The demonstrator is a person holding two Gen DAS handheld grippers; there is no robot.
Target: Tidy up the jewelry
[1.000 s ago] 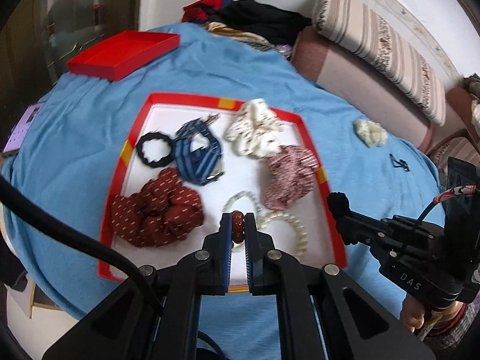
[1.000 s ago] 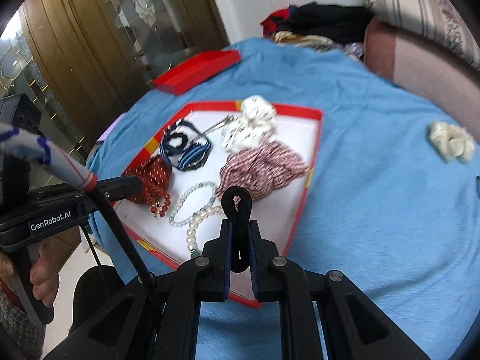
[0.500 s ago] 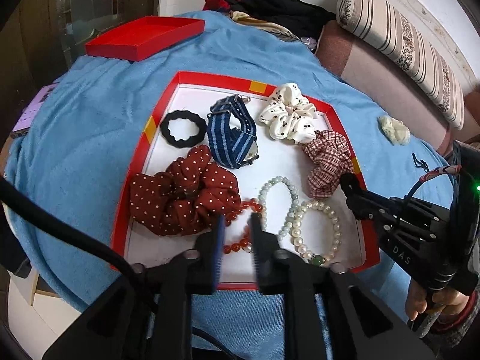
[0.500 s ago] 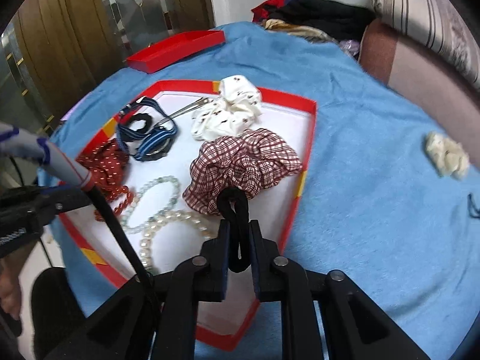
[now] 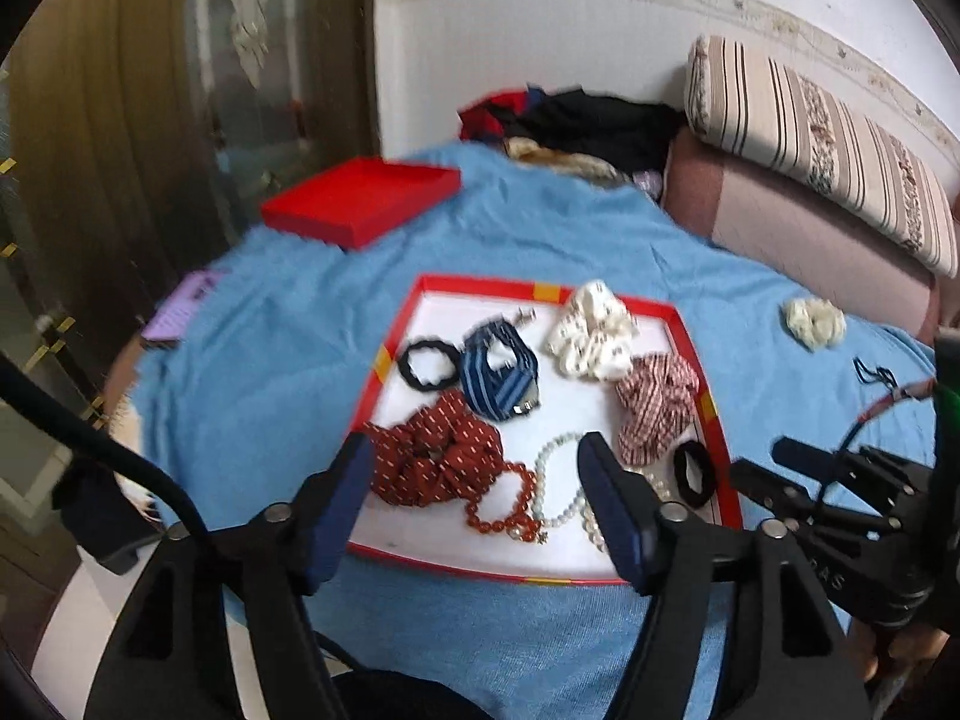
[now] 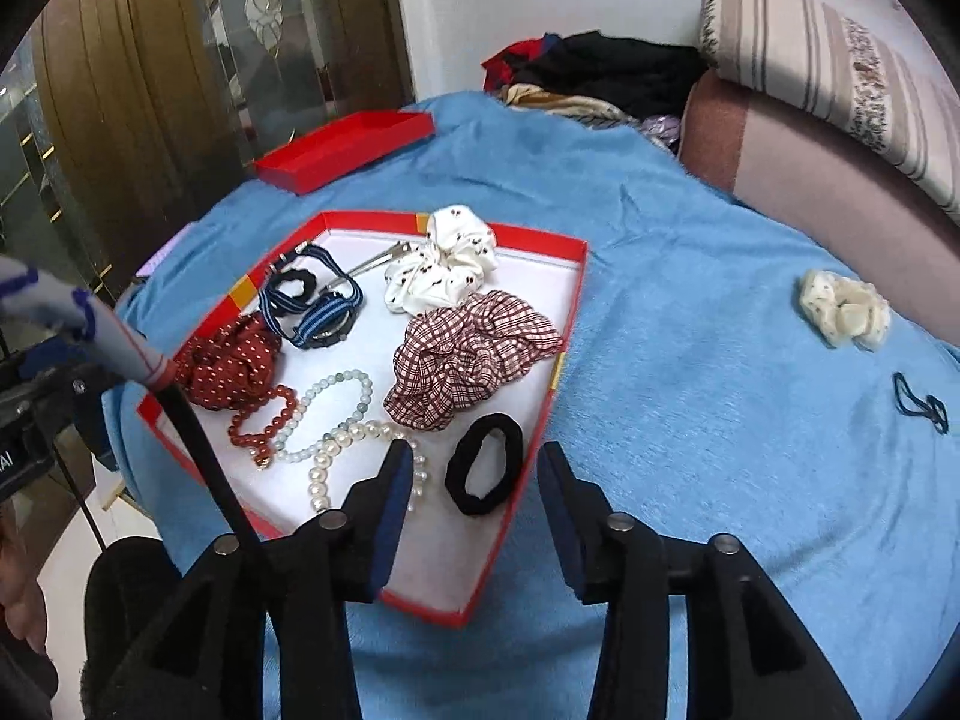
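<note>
Left gripper (image 5: 474, 468) is hovering over the near edge of the tray (image 5: 717, 432), jaws released and still widening, nothing between the pads. The red bead bracelet (image 5: 501, 507) is lying on the tray floor below and between the two fingers, clear of both, just right of the red scrunchie (image 5: 435, 453). The pale bead bracelet (image 5: 555, 480) is sitting just right of it, close to the right finger but not touched.

Going left to right across the tray in the right wrist view: red scrunchie (image 6: 231, 366) at the left edge, blue strap (image 6: 312, 306) with a wavy black tie (image 6: 294, 288) just behind it, red bead bracelet (image 6: 264, 420), pale bead bracelet (image 6: 330, 408), pearl bracelet (image 6: 348, 450), white scrunchie (image 6: 444, 267) at the far side, checked scrunchie (image 6: 468, 357) mid-right.

Right gripper (image 6: 477, 480) is hanging over the tray's near right corner, jaws released and opening. The black hair tie (image 6: 486, 462) is lying flat on the tray floor between the fingers, just beyond the tips, touching neither pad; it is resting just near of the checked scrunchie, close to the right rim.

Off the tray on the blue cloth (image 6: 690, 300): red lid (image 6: 345, 147) far left, cream scrunchie (image 6: 843, 309) and a thin dark tie (image 6: 921, 402) far right.
</note>
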